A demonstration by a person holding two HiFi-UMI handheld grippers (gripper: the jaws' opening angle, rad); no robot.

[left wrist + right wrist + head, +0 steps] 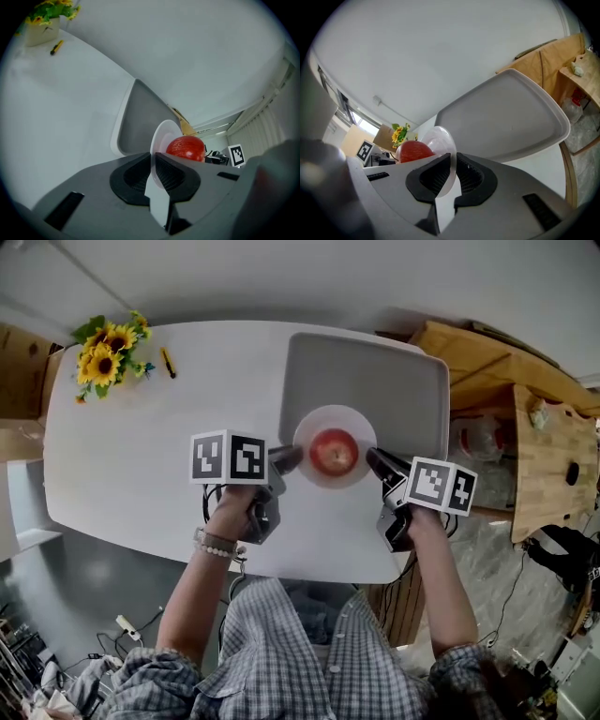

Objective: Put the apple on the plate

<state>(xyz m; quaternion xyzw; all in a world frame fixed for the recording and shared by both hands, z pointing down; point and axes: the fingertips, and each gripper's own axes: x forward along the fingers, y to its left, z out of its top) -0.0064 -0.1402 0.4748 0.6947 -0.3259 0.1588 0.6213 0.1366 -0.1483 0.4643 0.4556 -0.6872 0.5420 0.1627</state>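
My left gripper (289, 458) is clamped on the left rim of the white plate (319, 418), the jaws nearly together with only the thin edge between them. My right gripper (380, 463) nips the opposite rim in the same way, so I hold the plate from both sides. The red apple (334, 452) sits in the middle of the plate, between my two grippers. It is round, with no long axis to speak of, and I cannot make out which way its stem points. The plate is over the near edge of the grey tray (375, 381) on the white table (141, 456); I cannot tell whether it touches the tray
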